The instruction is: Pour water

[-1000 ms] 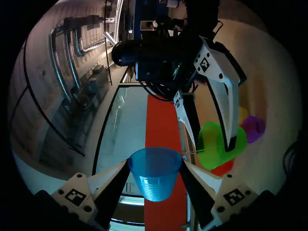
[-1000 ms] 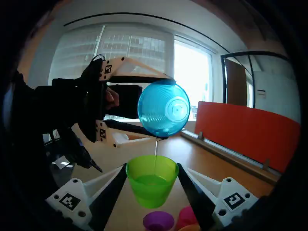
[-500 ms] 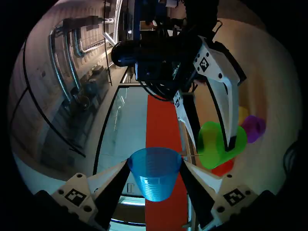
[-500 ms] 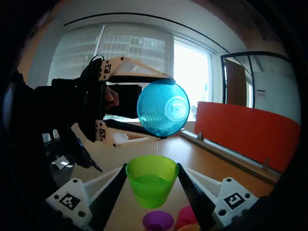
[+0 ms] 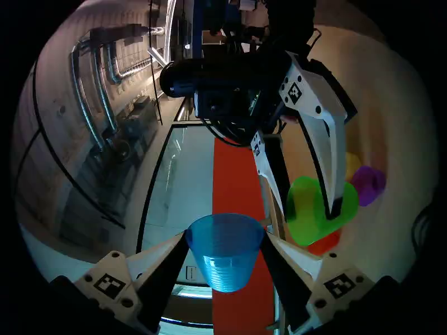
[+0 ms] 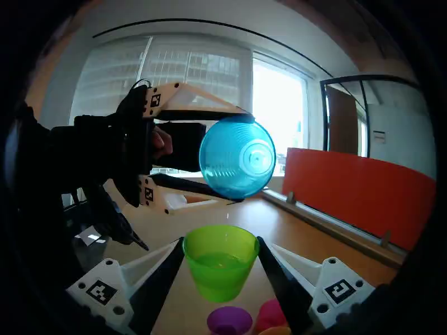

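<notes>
My left gripper (image 5: 224, 262) is shut on a blue cup (image 5: 224, 258), tipped onto its side. In the right gripper view the same blue cup (image 6: 237, 158) hangs bottom-first above a green cup (image 6: 220, 261), held by the left gripper (image 6: 218, 153) and a dark-sleeved hand. My right gripper (image 6: 220, 268) is shut on the green cup, which stands upright with water in its lower part. No stream runs between the cups. In the left gripper view the green cup (image 5: 315, 209) sits between the right gripper's white fingers (image 5: 329, 145).
A purple cup (image 6: 229, 320) and a pink cup (image 6: 272, 314) stand on the wooden table (image 6: 290, 229) just below the green cup. An orange partition (image 6: 357, 187) runs along the table's far right side. Large windows fill the background.
A thin stream fell from the blue cup into the green cup one second ago; it has stopped. Both grippers and both cups have stayed nearly still.
</notes>
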